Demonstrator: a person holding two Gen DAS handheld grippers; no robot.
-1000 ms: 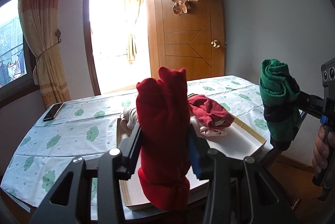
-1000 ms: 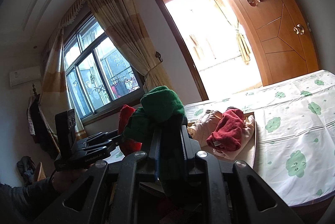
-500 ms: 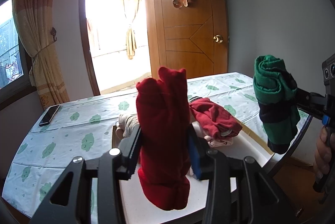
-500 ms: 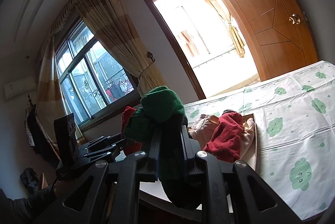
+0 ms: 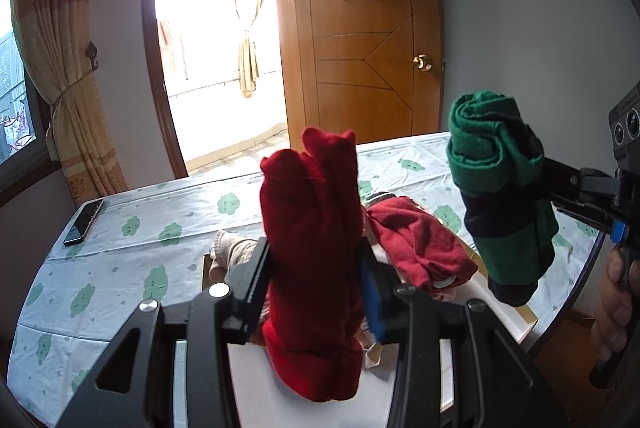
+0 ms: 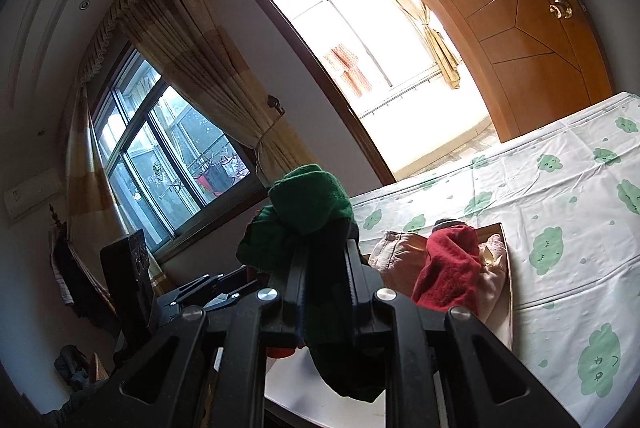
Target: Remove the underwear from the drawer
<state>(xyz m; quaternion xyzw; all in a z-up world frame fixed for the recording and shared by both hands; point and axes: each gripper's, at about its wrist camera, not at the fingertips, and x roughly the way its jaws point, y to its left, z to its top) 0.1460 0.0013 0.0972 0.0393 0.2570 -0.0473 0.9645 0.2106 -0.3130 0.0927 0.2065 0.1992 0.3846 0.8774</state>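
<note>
Left gripper point(image 5: 316, 268) clamps a red underwear roll point(image 5: 312, 248); right gripper point(image 6: 322, 292) clamps a green roll point(image 6: 310, 204), both above the drawer point(image 5: 516, 320) on a cloud-print tabletop point(image 5: 132, 252). Behind: wooden door point(image 5: 372, 40), curtain point(image 5: 60, 68), phone point(image 5: 84, 222).

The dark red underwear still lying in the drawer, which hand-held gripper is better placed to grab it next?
Neither is free: the left hand-held gripper clamps a red roll, the right a green roll. Probably the left, once emptied; the dark red underwear lies just beyond its fingers.
</note>
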